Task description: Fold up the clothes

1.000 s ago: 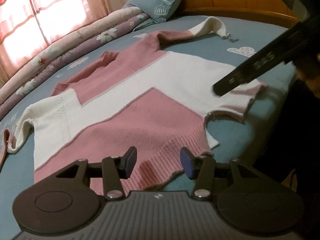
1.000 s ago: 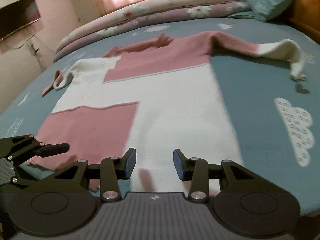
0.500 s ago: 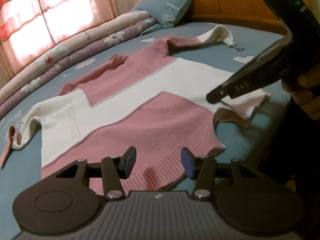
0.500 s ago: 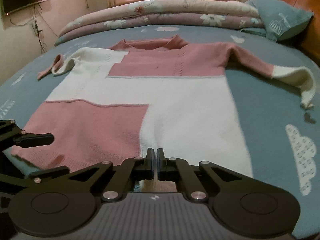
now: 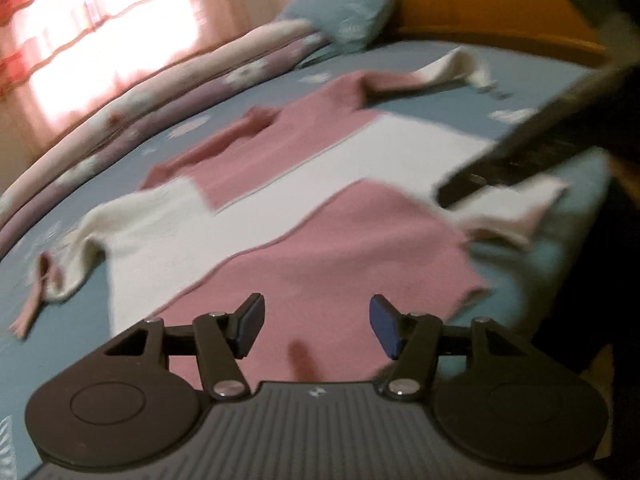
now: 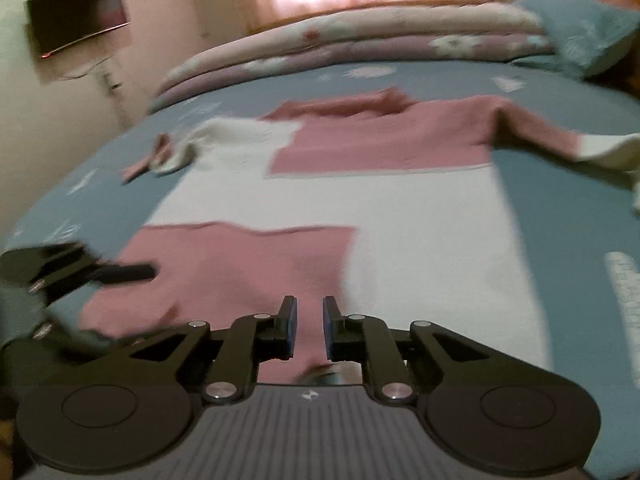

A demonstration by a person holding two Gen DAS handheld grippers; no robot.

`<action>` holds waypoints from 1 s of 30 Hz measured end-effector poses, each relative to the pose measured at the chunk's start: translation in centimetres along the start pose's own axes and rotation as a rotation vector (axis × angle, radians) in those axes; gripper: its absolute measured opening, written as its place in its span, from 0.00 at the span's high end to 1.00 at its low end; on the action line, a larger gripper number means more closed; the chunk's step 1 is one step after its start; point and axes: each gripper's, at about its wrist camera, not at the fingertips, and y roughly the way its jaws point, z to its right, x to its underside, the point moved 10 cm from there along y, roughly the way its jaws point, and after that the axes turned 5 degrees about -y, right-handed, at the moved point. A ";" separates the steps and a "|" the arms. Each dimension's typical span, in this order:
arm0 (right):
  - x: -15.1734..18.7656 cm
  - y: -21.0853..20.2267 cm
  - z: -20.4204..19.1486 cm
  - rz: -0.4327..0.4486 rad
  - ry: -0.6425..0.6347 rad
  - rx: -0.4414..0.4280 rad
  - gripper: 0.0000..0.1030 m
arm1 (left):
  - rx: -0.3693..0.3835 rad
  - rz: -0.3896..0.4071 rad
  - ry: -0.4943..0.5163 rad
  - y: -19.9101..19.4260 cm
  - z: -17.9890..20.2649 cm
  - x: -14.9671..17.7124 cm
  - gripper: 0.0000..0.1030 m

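Observation:
A pink and white knitted sweater [image 5: 320, 240] [image 6: 400, 240] lies spread flat on the blue bed sheet [image 5: 440, 92], sleeves out to both sides. My left gripper [image 5: 316, 332] hovers over the pink hem with its jaws opening wide; the pads touch nothing. It also shows in the right wrist view as the left gripper [image 6: 80, 276] at the sweater's left hem corner. My right gripper [image 6: 310, 328] is over the hem's middle, jaws opening from a narrow gap with pink fabric seen through it. In the left wrist view the right gripper [image 5: 500, 168] sits above the ruffled white hem corner.
A rolled floral quilt [image 5: 160, 104] [image 6: 360, 44] runs along the far side of the bed. A blue pillow [image 5: 348, 12] [image 6: 580, 28] leans on the wooden headboard [image 5: 480, 4]. A dark screen [image 6: 76, 12] hangs on the wall. The bed's near edge drops off just below the hem.
The right jaws shut over the hem, then parted a little. The left jaws spread wider. Both grippers shifted along the hem, and the white hem corner looks ruffled up.

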 end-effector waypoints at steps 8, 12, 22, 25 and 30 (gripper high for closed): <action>3.4 1.7 -2.5 -0.076 -0.071 -0.025 0.63 | 0.062 -0.109 -0.195 -0.5 -1.3 4.0 0.43; 3.6 1.3 -2.4 -0.056 -0.010 -0.054 0.55 | 0.114 -0.133 -0.177 -1.4 -1.2 4.8 0.40; 3.7 1.4 -3.6 -0.023 -0.008 -0.080 0.29 | 0.044 -0.060 -0.299 1.0 -7.1 1.4 0.40; 3.8 1.3 -3.8 -0.020 -0.009 -0.083 0.25 | 0.024 -0.132 -0.368 3.1 -8.1 2.8 0.40; 4.5 1.3 -3.5 -0.029 -0.004 -0.080 0.06 | 0.008 -0.184 -0.387 1.1 -7.6 5.5 0.38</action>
